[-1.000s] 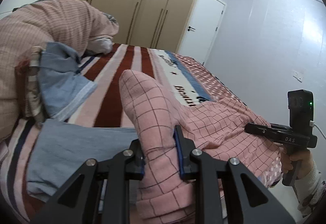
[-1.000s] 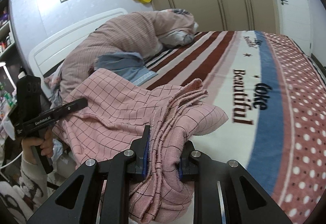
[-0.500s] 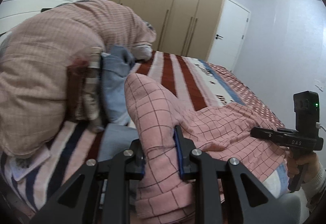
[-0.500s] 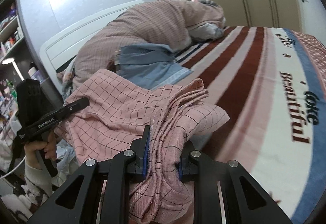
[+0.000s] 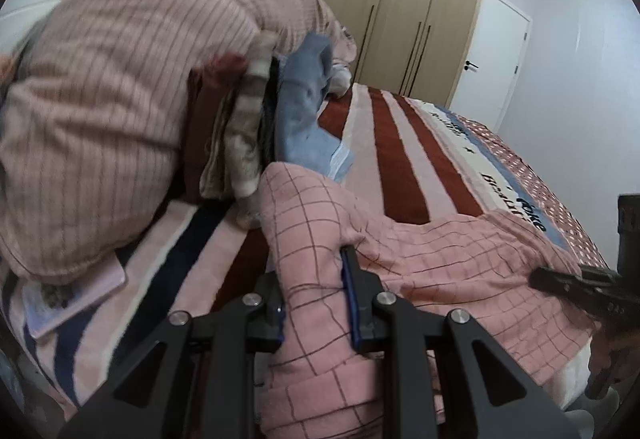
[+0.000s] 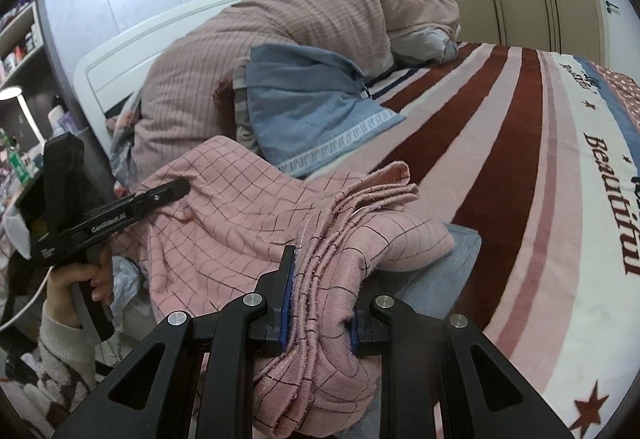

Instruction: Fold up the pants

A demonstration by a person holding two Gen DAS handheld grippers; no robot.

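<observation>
The pink checked pants (image 5: 440, 259) hang between my two grippers over the near edge of the striped bed (image 5: 400, 167). My left gripper (image 5: 316, 299) is shut on one bunched end of the pants. My right gripper (image 6: 320, 303) is shut on the ribbed waistband end of the pants (image 6: 224, 223). The right gripper also shows at the right edge of the left wrist view (image 5: 576, 283). The left gripper also shows at the left of the right wrist view (image 6: 120, 211), with the cloth draped over its tip.
A bulky pink striped duvet (image 5: 120, 99) and a blue pillowcase (image 6: 312, 115) lie at the head of the bed. A folded pile (image 5: 236, 143) sits beside the duvet. A grey-blue cloth (image 6: 460, 247) lies under the pants. Wardrobes (image 5: 400, 7) stand behind the bed.
Both grippers have swung left toward the head of the bed with the pants still held. The duvet and pillow now look closer in both views.
</observation>
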